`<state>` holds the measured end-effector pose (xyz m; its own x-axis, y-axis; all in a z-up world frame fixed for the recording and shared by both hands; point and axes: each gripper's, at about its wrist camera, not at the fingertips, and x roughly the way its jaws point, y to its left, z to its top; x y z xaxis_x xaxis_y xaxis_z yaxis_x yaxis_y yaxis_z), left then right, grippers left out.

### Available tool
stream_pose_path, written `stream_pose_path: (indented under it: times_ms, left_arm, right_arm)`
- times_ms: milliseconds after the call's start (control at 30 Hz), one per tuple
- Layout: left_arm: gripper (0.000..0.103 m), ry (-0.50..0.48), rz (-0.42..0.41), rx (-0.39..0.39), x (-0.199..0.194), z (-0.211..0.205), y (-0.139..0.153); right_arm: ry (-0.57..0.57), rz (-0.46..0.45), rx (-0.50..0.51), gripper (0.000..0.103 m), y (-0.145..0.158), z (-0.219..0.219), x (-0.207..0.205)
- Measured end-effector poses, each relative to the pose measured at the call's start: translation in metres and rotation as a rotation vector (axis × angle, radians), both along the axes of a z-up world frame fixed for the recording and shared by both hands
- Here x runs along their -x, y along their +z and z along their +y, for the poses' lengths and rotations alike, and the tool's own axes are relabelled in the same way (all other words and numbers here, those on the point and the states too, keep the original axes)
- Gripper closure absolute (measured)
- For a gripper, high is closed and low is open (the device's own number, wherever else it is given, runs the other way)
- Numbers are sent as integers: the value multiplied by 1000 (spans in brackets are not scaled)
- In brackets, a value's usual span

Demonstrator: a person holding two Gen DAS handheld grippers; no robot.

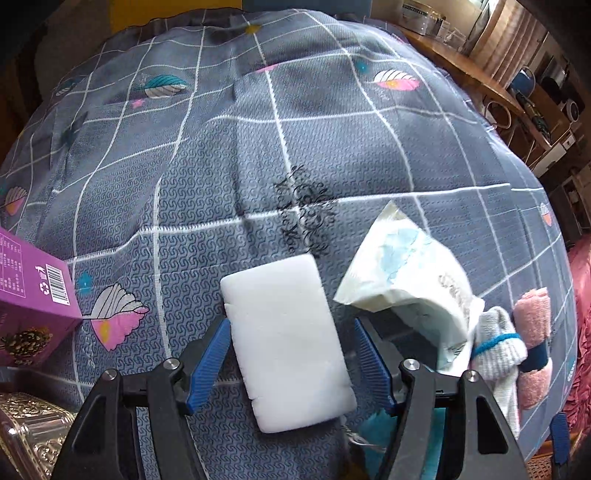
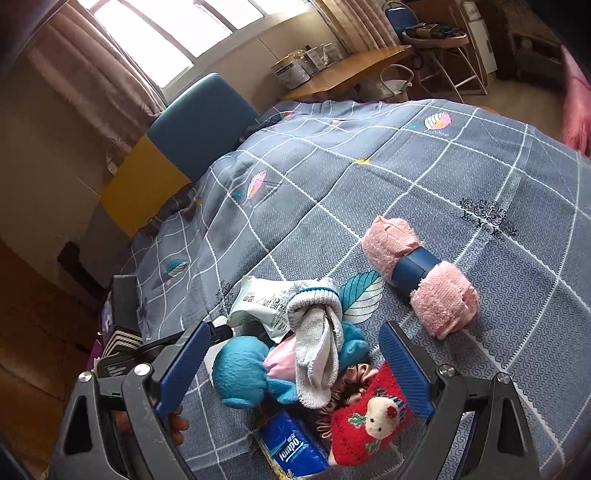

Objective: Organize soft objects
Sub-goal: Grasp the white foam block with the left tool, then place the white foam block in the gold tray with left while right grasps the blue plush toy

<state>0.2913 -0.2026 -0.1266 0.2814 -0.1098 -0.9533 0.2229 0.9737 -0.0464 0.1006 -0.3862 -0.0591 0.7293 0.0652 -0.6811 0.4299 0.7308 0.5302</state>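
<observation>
Bed with a grey checked leaf-print quilt (image 2: pixel 461 155); on it, a rolled pink towel with blue band (image 2: pixel 419 277), a white foam sponge block (image 1: pixel 284 343) nearby.

Bedspread (image 1: pixel 207 177): grey-blue, white grid lines, pink and teal leaf motifs. Sponge block (image 1: pixel 286 341): plain white. Box (image 1: pixel 33 306): purple with barcode. Rolled towel (image 2: pixel 419 275): pale pink, navy band. Sock (image 2: pixel 319 341): light grey, blue cuff trim. Plush toy (image 2: pixel 240 373): teal. Tissue pack (image 2: pixel 293 448): blue, white lettering. Knit item (image 2: pixel 371 411): red, white bear face. Gripper fingers (image 2: pixel 183 363): blue, ribbed.

Home bedroom: quilted bed (image 2: pixel 424 173), curtained window (image 2: pixel 192 22)
</observation>
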Motion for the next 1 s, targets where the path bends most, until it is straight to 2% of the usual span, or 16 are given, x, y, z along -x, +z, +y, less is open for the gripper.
stream_pose_path:
  times_ms: [33, 67, 167, 433, 533, 633, 833, 967, 1000]
  left_arm:
    - [37, 2, -3, 4, 1, 3, -2]
    - [51, 5, -5, 16, 2, 6, -4]
    - [55, 27, -28, 86, 10, 22, 0]
    - [55, 52, -139, 114, 46, 45, 28]
    - [55, 43, -186, 106, 68, 53, 40]
    - [55, 46, -224, 113, 85, 65, 52]
    - [56, 37, -276, 147, 97, 78, 85]
    - [56, 8, -303, 172, 99, 76, 106]
    - [56, -3, -309, 176, 99, 75, 112]
  right_arm:
    - [1, 0, 1, 10, 0, 0, 0]
    - [2, 0, 6, 10, 0, 1, 0]
    - [13, -1, 30, 10, 2, 4, -2]
    - [67, 31, 108, 16, 1, 18, -9]
    - [114, 53, 130, 21, -2, 27, -15]
    - [197, 81, 140, 22, -7, 41, -23]
    - [376, 143, 270, 22, -16, 83, -47]
    - [457, 201, 373, 22, -31, 106, -68]
    - [467, 228, 397, 25, -37, 110, -72]
